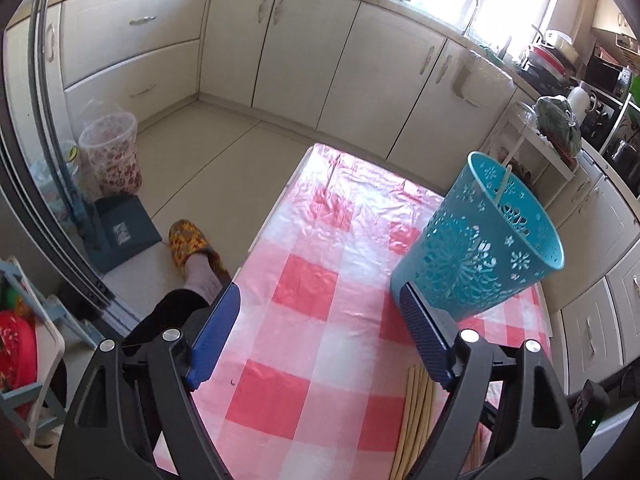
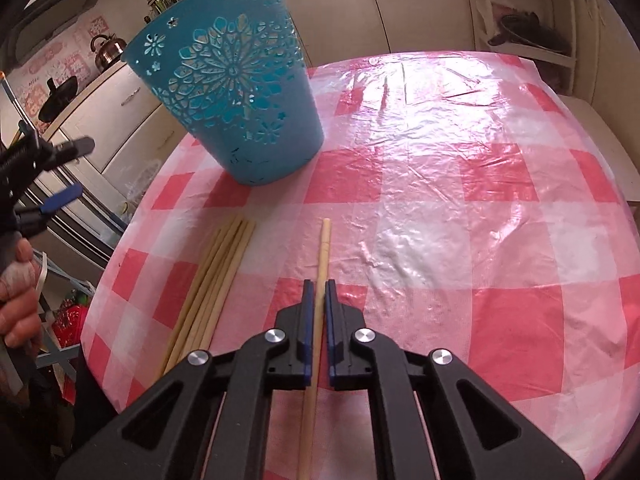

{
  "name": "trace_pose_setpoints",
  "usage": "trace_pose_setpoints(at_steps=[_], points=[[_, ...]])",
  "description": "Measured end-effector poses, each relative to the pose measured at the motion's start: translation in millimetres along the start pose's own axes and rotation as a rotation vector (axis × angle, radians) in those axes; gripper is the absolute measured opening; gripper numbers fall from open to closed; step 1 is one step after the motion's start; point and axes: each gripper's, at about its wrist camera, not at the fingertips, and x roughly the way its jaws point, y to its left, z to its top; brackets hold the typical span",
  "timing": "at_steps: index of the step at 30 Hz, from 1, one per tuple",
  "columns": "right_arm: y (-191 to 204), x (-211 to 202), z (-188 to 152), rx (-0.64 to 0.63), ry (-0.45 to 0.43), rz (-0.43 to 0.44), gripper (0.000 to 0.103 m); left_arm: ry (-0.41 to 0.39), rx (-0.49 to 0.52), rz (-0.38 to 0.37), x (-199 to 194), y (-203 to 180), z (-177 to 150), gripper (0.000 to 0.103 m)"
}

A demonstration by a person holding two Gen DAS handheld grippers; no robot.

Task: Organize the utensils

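Note:
A teal perforated basket [image 2: 236, 92] stands upright on the red-and-white checked table [image 2: 460, 208]; in the left wrist view the basket [image 1: 476, 240] holds one pale stick. My right gripper [image 2: 319, 286] is shut on a single wooden chopstick [image 2: 323, 248] that lies along the table. A bundle of several chopsticks [image 2: 214, 284] lies just left of it, also seen in the left wrist view [image 1: 416, 408]. My left gripper [image 1: 320, 300] is open and empty, above the table's left side, with its right finger near the basket's base. It also shows at the left edge of the right wrist view [image 2: 60, 176].
Cream kitchen cabinets [image 1: 280, 52] ring the room. A person's slippered foot [image 1: 192, 248], a floral bin [image 1: 114, 152] and a blue box [image 1: 124, 232] are on the floor left of the table. A white shelf unit [image 2: 528, 12] stands beyond the table.

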Motion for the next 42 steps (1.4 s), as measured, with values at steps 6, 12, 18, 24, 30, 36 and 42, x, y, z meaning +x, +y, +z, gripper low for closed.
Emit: trace_pose_setpoints(at_steps=[6,12,18,24,30,36,42], points=[[2,-20,-3,0.025,-0.031,0.086,0.006,0.040,-0.010,0.000,3,9,-13,0.078],[3,-53,4,0.086,-0.101,0.253,0.006,0.064,-0.015,0.001,4,11,-17,0.078],[19,-113,38,0.065,-0.267,0.399,0.005,0.072,-0.019,-0.005,1,12,-20,0.078],[43,-165,100,0.009,-0.425,0.503,0.005,0.077,-0.032,-0.016,0,16,-20,0.078],[69,-180,160,-0.076,-0.533,0.451,0.005,0.074,-0.057,-0.021,-3,26,-21,0.078],[77,-149,185,-0.087,-0.507,0.371,0.004,0.085,-0.083,-0.014,1,40,-25,0.078],[80,-111,136,-0.268,-0.238,0.305,0.055,0.132,-0.107,0.019,20,58,-45,0.078]])
